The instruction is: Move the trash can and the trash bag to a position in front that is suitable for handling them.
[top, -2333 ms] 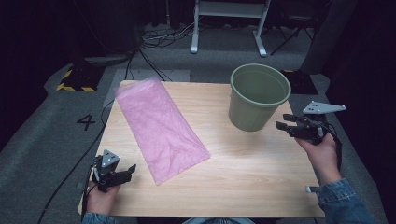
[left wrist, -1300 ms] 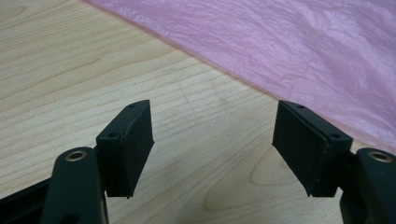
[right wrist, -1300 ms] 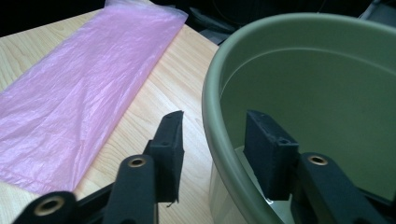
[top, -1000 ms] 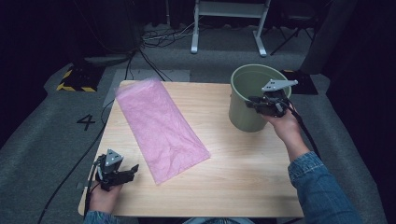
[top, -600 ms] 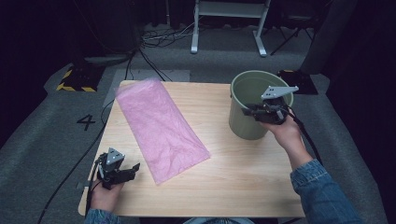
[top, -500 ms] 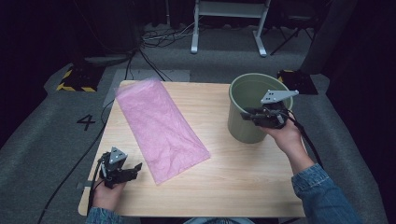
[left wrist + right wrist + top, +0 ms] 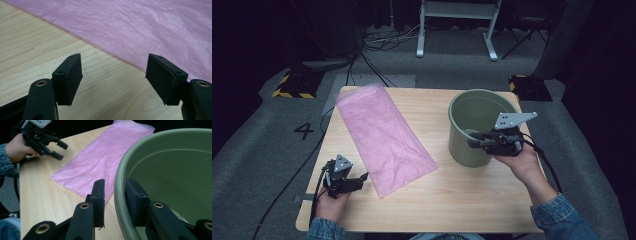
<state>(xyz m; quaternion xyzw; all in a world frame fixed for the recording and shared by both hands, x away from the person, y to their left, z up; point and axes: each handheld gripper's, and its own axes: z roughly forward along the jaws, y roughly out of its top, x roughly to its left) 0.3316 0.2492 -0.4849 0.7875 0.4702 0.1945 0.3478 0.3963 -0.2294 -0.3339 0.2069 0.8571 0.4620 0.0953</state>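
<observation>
While my R gripper (image 7: 113,202) straddles the green bin (image 7: 474,127) rim, one jaw inside, one outside, gap just widened, inner pad at the wall, outer pad off it | bin upright, table's right side, near pink bag (image 7: 382,135) | L gripper (image 7: 115,77) wide open, empty, by bag edge | step: positioning bin | next: prob. pick up bag edge w/ L.

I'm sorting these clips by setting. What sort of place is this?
Probably a studio or lab set up for recording, not a home. A bare wooden table stands on grey carpet with a painted number 4, cables run across the floor, and black-and-yellow hazard tape marks equipment in the dark surroundings.
</observation>
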